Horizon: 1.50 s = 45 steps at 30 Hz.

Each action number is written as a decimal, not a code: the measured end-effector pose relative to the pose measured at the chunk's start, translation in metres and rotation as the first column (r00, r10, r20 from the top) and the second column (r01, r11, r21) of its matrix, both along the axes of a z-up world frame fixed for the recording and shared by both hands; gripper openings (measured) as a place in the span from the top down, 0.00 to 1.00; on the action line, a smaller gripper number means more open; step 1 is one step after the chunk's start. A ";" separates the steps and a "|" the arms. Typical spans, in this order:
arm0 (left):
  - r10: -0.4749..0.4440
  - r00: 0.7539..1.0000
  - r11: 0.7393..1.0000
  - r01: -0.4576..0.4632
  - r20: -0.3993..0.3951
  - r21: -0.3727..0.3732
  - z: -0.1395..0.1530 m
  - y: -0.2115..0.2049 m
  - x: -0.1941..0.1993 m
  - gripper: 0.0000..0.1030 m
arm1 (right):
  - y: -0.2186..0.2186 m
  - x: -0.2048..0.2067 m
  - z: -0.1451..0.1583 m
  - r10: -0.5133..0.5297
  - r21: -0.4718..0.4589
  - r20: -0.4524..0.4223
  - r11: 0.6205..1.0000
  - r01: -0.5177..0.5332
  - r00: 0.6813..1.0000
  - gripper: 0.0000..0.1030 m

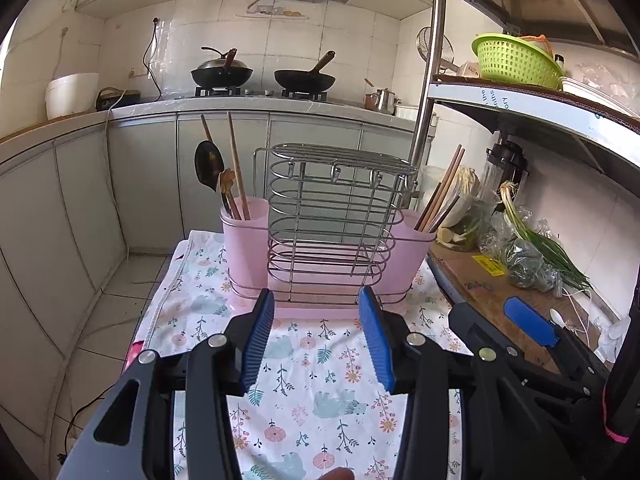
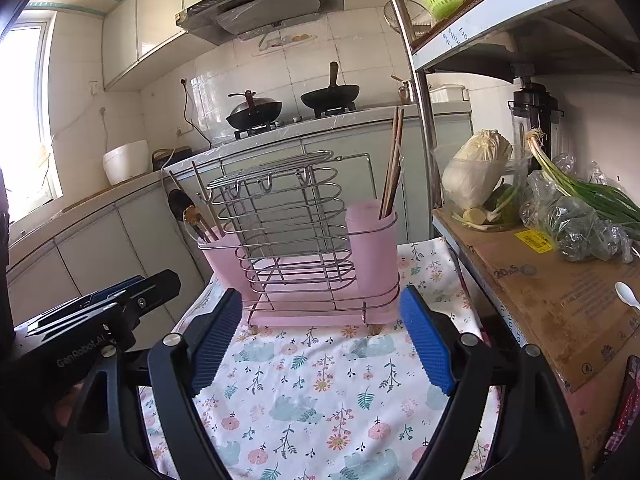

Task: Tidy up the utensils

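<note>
1. Standing upright on the floral cloth [image 1: 304, 392] covering the desk: the wire utensil rack [image 1: 334, 216], with a pink cup [image 1: 245, 236] at its left end and a second pink cup [image 1: 404, 252] at its right end, all sitting on a pink drip tray [image 1: 316, 312].
2. Leaning out of the cup left of the rack: a dark ladle [image 1: 208, 164], wooden chopsticks [image 1: 237, 160] and a small brown-tipped spoon [image 1: 226, 182].
3. Leaning out of the cup right of the rack: more chopsticks [image 1: 442, 190], tilting rightward.
4. Hovering just in front of the rack, over the cloth: the left gripper [image 1: 316, 340], jaws spread, pinching nothing.
5. Hovering in front of the rack too, slightly to the right: the right gripper [image 2: 320, 340], jaws spread wide, nothing between the blue pads.
6. Lying right of the rack on a cardboard-covered shelf [image 2: 552, 292]: a white spoon [image 2: 626, 292], well apart from the rack.
7. Crowding that shelf behind the spoon: a napa cabbage [image 2: 476, 168] in a clear bowl, bagged greens [image 2: 576, 224], green onions [image 2: 592, 188] and a dark blender [image 2: 534, 112].
8. Standing between the rack and the shelf: a metal post [image 2: 424, 120].
9. Sitting behind the rack on the stove: two dark woks [image 1: 222, 72].
</note>
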<state>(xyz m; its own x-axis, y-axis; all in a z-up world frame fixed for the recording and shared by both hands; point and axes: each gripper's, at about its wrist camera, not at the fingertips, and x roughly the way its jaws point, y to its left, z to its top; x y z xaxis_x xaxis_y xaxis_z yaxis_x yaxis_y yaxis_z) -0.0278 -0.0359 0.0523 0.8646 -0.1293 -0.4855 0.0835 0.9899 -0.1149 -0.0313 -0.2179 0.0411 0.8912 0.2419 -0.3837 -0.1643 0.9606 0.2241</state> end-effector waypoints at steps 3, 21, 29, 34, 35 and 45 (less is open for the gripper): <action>-0.001 1.000 1.000 0.000 -0.014 -0.009 -0.004 0.006 -0.001 0.58 | 0.007 -0.003 -0.002 -0.003 -0.008 -0.006 1.000 0.003 1.000 0.21; 0.077 0.993 0.997 -0.076 -0.088 0.012 -0.036 0.021 0.014 0.58 | 0.020 0.008 -0.014 -0.053 -0.069 -0.022 0.996 0.051 0.998 0.21; 0.100 0.992 0.995 -0.098 -0.083 0.026 -0.035 0.024 0.013 0.58 | 0.025 0.006 -0.014 -0.058 -0.100 0.003 0.993 0.058 0.998 0.21; 0.094 0.993 0.995 -0.091 -0.079 0.036 -0.033 0.021 0.010 0.58 | 0.025 0.004 -0.011 -0.057 -0.102 0.011 0.993 0.058 0.998 0.21; 0.093 0.993 0.995 -0.090 -0.077 0.038 -0.033 0.020 0.009 0.58 | 0.025 0.003 -0.011 -0.058 -0.102 0.012 0.993 0.058 0.998 0.21; 0.091 0.994 0.995 -0.088 -0.067 0.047 -0.030 0.018 0.006 0.58 | 0.027 -0.001 -0.006 -0.056 -0.112 0.026 0.992 0.059 0.998 0.21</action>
<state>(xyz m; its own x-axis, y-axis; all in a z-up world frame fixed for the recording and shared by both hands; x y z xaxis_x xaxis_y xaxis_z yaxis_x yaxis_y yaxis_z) -0.0222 -0.0174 0.0228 0.8360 -0.0298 -0.5480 -0.0124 0.9972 -0.0732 -0.0325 -0.1912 0.0347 0.9113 0.1463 -0.3848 -0.1116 0.9875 0.1112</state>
